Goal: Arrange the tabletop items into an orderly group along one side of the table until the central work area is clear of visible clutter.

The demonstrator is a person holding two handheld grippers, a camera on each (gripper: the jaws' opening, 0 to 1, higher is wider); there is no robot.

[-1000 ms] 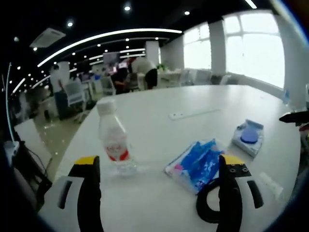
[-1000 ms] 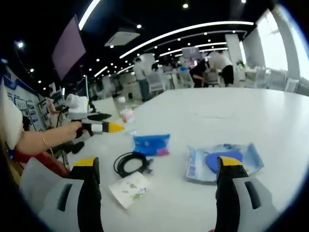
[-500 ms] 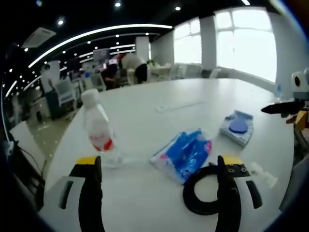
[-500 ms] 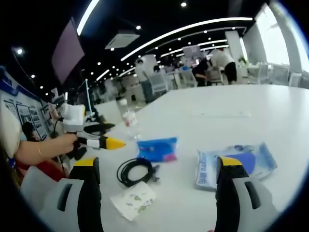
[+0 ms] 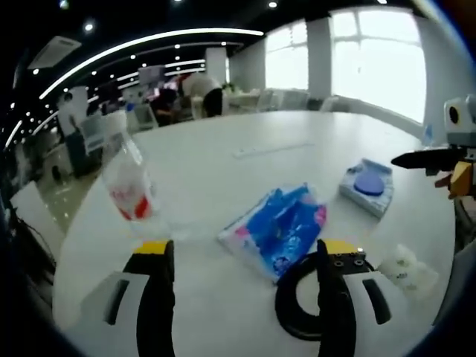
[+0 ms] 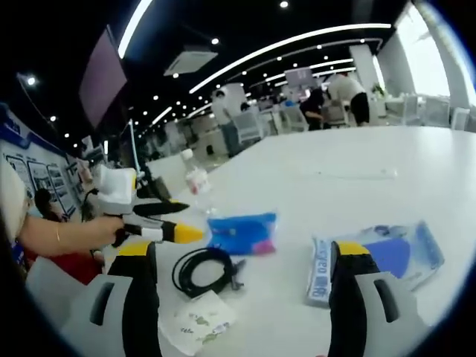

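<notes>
Both grippers are open and hold nothing. In the left gripper view my left gripper (image 5: 245, 249) hangs low over the white table (image 5: 223, 160). A blue tissue pack (image 5: 279, 227) lies between its jaws, and a black cable coil (image 5: 301, 301) lies by the right jaw. A clear water bottle (image 5: 128, 190) with a red label stands to the left. A clear packet with a blue disc (image 5: 367, 186) and a white crumpled sachet (image 5: 405, 269) lie to the right. The right gripper view shows my right gripper (image 6: 245, 249) over the cable coil (image 6: 204, 271), tissue pack (image 6: 242, 232), sachet (image 6: 197, 320), packet (image 6: 379, 260) and bottle (image 6: 197, 182).
The right gripper (image 5: 428, 169) enters the left gripper view from the right. A hand (image 6: 67, 234) holds the left gripper (image 6: 192, 219) by the cable coil. A white power strip (image 5: 271, 149) lies farther across the table. People and chairs stand beyond the far edge.
The left view has dropped lower and closer to the tissue pack and cable coil. In the right view the left gripper has come nearer the cable. The items lie where they were.
</notes>
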